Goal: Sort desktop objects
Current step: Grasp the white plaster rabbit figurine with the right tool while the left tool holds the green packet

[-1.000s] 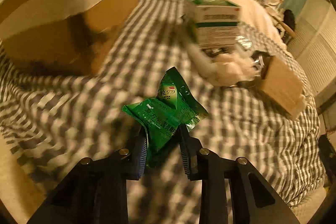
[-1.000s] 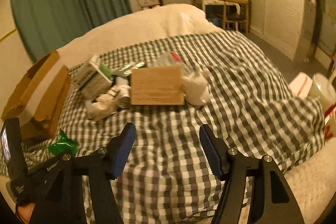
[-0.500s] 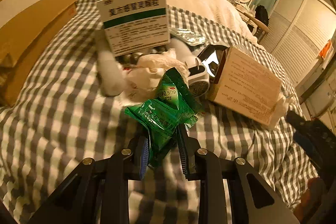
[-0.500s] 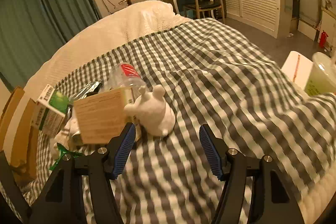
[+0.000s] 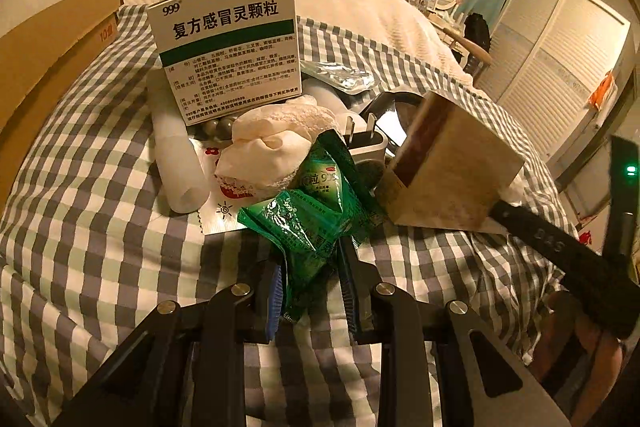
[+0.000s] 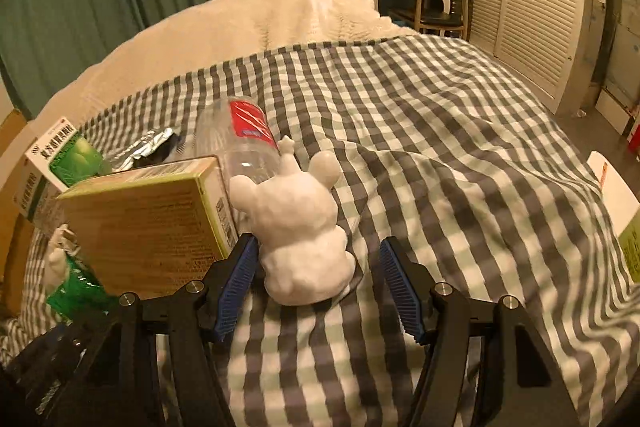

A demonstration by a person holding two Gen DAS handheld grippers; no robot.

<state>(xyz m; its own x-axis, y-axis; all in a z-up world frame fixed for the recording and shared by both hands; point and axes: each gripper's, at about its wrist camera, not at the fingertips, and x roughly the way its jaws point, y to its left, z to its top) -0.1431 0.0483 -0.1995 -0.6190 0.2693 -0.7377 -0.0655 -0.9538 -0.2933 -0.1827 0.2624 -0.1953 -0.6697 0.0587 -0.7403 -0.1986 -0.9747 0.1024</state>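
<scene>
- Two grippers work over a checked bedspread [image 6: 460,131]: the left gripper [image 5: 310,285] has its fingers nearly closed, pinching the green sachets [image 5: 312,215] by their lower edge; the right gripper [image 6: 318,285] is spread wide and empty, its pads to either side of a white figurine [image 6: 300,223].
- The sachets hang just in front of the clutter, close to a crumpled tissue [image 5: 276,143] and a tan box [image 5: 452,171]; whether they touch either I cannot tell.
- For the left, a firm, even pinch matters: the foil looks slick and crinkly, and the sachets seem joined, so a loose one could swing or slide out.
- For the right, my advice is to centre on the figurine's broad body before closing, since its left pad sits almost against it while the right pad is well off.
- The figurine looks matte, lumpy and rounded, likely light; squeeze low, where it is widest.
- It stands beside the tan box and a clear bottle [image 6: 244,135] lying on its side, so closing crooked may nudge either.
- Behind stand a white-and-green medicine box [image 5: 228,47], stiff card with sharp edges, and a charger plug [image 5: 366,143], hard plastic.
- The bedding is soft, so things may tip easily.
</scene>
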